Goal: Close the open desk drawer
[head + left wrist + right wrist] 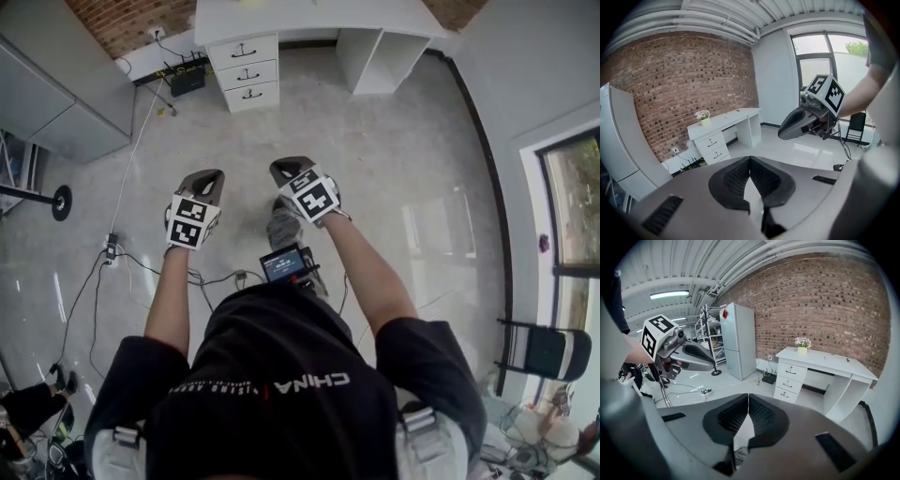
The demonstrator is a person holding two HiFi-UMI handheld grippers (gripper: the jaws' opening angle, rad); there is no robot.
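Left gripper and right gripper both have their jaws pressed together, nothing in them. The white counter with its drawers is well ahead across the floor.

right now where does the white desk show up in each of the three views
Head view: the desk sits at the top centre, its drawers on the left side.
Left gripper view: left of centre, in the middle distance above the jaws.
Right gripper view: right of centre, above the jaws.
Shared landmark: the brick wall right behind the desk in every view.
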